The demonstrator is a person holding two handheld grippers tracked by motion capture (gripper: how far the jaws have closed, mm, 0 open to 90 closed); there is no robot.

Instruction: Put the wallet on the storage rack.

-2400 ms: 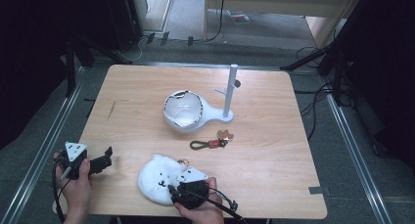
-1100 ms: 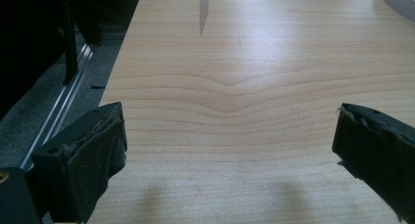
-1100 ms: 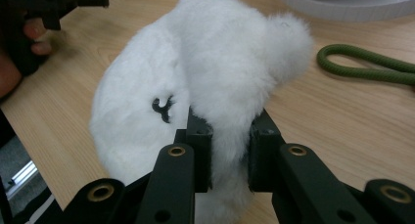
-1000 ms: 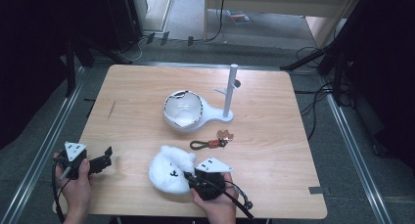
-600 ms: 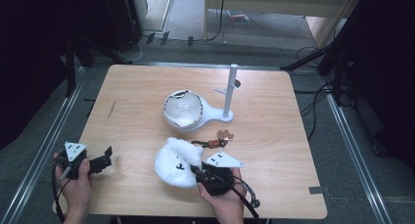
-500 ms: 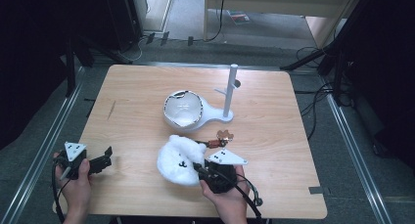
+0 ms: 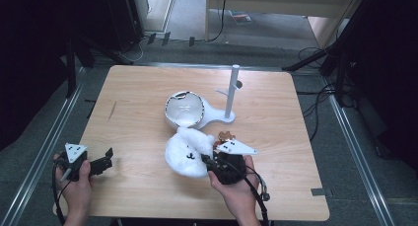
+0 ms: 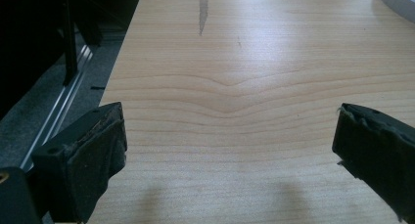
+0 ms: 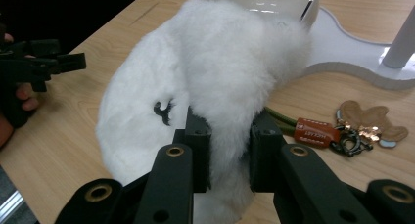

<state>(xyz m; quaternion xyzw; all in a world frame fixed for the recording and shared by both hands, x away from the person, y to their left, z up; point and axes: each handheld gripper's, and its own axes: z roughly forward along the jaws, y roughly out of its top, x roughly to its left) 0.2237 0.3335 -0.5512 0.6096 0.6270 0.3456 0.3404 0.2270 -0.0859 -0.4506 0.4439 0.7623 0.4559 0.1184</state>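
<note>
From the high view, we look down on a light wooden table (image 7: 148,112). Our right gripper (image 7: 209,163) is near the front edge, its jaws clamped on a fluffy white plush hat (image 7: 187,154) with a small black stitched mark. The hat is lifted partly off the wood, just in front of a white stand (image 7: 226,95) with an upright post and a round mirrored bowl. A small keychain (image 7: 226,135) peeks out beside the hat. Our left gripper (image 7: 106,162) sits well apart at the front left, held low over the table.

In the left gripper view, we see two black padded jaws standing wide apart with bare wood grain between them, holding nothing.

In the right gripper view, the jaws pinch a fold of the plush hat (image 9: 205,82), fur bulging above and below the pads. To the right, the keychain (image 9: 342,128) lies on the table, with an orange tag, green cord and a tan charm. The white stand (image 9: 352,53) lies behind it.
</note>
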